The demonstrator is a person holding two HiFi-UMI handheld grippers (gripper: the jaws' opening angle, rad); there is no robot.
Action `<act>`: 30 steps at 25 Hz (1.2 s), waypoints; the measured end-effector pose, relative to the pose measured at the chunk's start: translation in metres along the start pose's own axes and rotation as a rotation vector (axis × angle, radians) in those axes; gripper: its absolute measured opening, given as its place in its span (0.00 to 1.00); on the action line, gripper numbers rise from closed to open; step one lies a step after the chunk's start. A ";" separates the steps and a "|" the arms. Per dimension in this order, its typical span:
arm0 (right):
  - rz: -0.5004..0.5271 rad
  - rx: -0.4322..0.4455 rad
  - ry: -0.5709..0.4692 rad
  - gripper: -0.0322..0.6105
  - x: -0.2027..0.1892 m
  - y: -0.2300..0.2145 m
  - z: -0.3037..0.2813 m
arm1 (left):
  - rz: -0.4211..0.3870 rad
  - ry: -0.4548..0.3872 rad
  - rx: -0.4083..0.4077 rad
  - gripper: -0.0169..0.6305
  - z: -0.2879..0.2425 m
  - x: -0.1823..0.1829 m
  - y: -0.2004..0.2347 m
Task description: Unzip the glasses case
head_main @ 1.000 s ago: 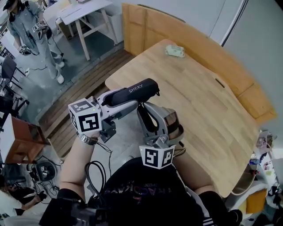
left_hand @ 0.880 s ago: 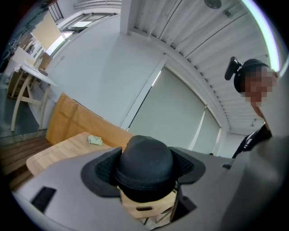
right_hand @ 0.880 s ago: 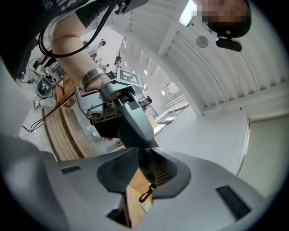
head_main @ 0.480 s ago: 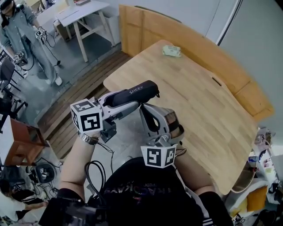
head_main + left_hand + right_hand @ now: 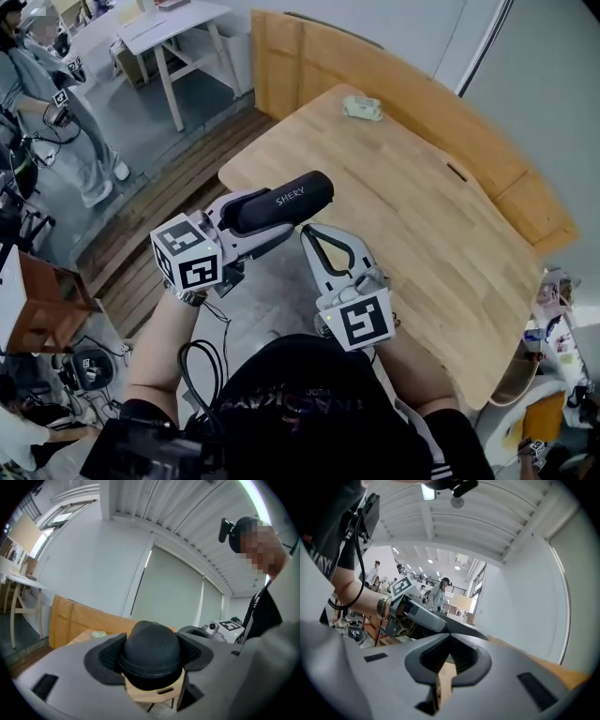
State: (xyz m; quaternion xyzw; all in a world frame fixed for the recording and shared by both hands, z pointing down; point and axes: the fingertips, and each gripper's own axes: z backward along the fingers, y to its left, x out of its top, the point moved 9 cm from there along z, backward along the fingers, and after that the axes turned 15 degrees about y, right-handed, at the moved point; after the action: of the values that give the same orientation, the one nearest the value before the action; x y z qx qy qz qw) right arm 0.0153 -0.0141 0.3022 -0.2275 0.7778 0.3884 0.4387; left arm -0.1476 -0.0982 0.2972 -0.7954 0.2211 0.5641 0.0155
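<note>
The glasses case (image 5: 281, 199) is clamped in the left gripper (image 5: 249, 219), while the right gripper (image 5: 308, 231), jaws just brought together, is held tip-first just beside its long edge

Head view is running bright and even under overhead indoor light, with no hard shadows falling on the surface (image 5: 422, 216). The floor (image 5: 206, 94) is reading cooler and dimmer. Fisheye is bending straight edges hard toward the borders.

Both gripper views are showing a round image with black corners.

Left gripper view: the glasses case (image 5: 150, 651) is sitting right at the lens, going near-black with little detail and slightly soft. The window shade (image 5: 164, 592) is glowing flat and pale. A bright streak is flaring along the top-right rim.

Right gripper view: the ceiling lamp (image 5: 427, 491) is clipping white. The near field is blurring, and the far hall is reading sharp but tiny.
</note>
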 end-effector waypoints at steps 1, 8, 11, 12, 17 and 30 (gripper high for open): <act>-0.012 0.017 -0.004 0.08 0.000 -0.002 0.000 | -0.017 -0.002 0.001 0.54 0.001 0.000 0.000; -0.029 0.039 -0.002 0.08 -0.001 -0.006 -0.001 | -0.070 -0.005 -0.028 0.54 0.008 -0.002 0.004; -0.037 0.018 0.001 0.08 -0.003 -0.011 0.000 | -0.085 -0.016 -0.052 0.54 0.012 -0.005 0.007; -0.036 0.012 0.006 0.08 -0.004 -0.013 0.000 | -0.091 -0.019 -0.061 0.54 0.012 -0.005 0.008; -0.030 -0.015 0.017 0.08 -0.009 -0.026 0.005 | -0.123 -0.036 -0.125 0.54 0.013 -0.006 0.012; -0.208 0.126 -0.116 0.08 -0.001 -0.039 0.037 | -0.196 -0.062 -0.437 0.52 0.031 -0.019 0.011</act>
State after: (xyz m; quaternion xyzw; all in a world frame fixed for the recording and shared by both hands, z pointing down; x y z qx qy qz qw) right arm 0.0615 -0.0076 0.2762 -0.2560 0.7461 0.3036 0.5344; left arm -0.1843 -0.0929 0.3051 -0.7798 0.0147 0.6186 -0.0955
